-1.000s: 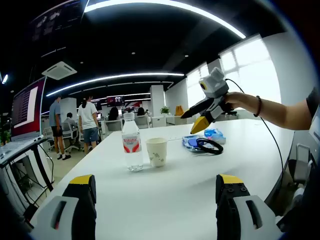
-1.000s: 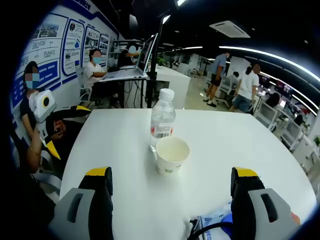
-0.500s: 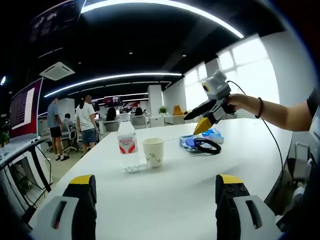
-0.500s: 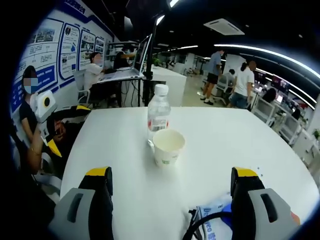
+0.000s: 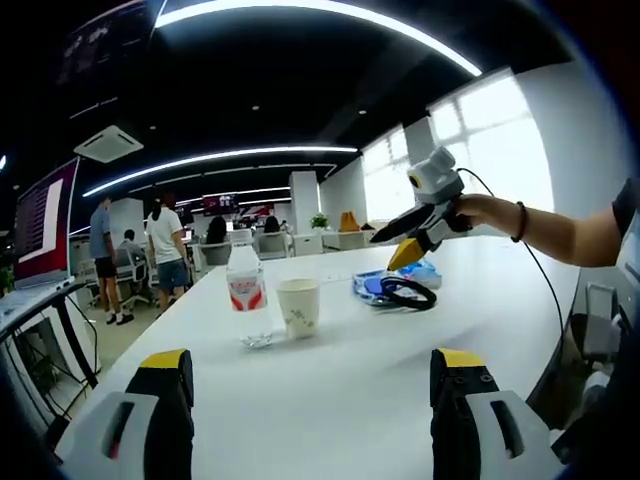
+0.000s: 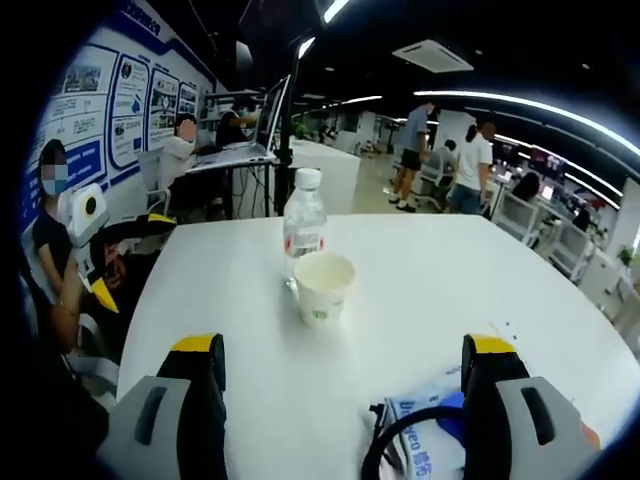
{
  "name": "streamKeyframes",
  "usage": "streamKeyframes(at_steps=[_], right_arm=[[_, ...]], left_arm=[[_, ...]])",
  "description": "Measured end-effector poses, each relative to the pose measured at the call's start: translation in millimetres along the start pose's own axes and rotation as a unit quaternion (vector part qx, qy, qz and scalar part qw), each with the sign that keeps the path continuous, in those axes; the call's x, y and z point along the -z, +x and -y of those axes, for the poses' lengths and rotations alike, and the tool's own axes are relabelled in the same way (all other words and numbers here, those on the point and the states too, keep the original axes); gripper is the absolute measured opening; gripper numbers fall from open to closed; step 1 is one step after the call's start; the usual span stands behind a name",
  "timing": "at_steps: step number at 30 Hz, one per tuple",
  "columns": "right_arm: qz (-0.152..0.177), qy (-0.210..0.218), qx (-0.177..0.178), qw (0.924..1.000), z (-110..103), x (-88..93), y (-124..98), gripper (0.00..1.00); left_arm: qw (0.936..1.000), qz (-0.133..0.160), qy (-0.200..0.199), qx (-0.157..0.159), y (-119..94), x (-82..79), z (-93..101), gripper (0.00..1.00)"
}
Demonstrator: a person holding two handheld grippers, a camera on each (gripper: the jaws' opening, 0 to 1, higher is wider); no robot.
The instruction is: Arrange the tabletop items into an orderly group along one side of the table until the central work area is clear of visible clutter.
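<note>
White table (image 5: 340, 380) carries everything. Landmark: paper cup (image 5: 298, 307) mid-table. Water bottle (image 5: 246, 293) upright just beside cup; in right gripper view bottle (image 6: 303, 227) stands right behind cup (image 6: 323, 288), touching or nearly, can't tell. Blue-white packet (image 5: 378, 286) with black cable loop (image 5: 405, 293) on it lies apart from cup, toward right gripper (image 5: 405, 243), which hovers above packet, jaws parted, nothing held. Left gripper (image 5: 310, 420) jaws wide apart, nothing between them, well short of cup. Left gripper (image 6: 100, 262) off table edge.
</note>
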State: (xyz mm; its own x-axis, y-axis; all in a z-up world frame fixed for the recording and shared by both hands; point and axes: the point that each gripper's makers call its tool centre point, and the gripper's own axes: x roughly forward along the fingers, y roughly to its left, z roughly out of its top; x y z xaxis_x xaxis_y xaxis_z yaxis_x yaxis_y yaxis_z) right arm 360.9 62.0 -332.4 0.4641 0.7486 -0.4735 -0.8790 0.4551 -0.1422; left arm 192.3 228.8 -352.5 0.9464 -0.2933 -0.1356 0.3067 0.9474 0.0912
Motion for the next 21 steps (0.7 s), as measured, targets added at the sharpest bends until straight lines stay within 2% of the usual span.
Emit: streamKeyframes(at_steps=[6, 11, 21], right_arm=[[0.006, 0.007, 0.011, 0.9999, 5.6, 3.1, -5.0, 0.93], [0.003, 0.012, 0.010, 0.9999, 5.3, 9.2, -7.5, 0.93], [0.006, 0.031, 0.015, 0.9994, 10.3, 24.2, -19.4, 0.98]], left_arm=[[1.0000, 0.002, -0.001, -0.003, 0.8, -1.6, 0.2, 0.98], [1.0000, 0.000, -0.005, 0.007, 5.0, -1.4, 6.5, 0.98], [0.9998, -0.001, 0.000, 0.019, 12.0, -4.9, 16.5, 0.99]])
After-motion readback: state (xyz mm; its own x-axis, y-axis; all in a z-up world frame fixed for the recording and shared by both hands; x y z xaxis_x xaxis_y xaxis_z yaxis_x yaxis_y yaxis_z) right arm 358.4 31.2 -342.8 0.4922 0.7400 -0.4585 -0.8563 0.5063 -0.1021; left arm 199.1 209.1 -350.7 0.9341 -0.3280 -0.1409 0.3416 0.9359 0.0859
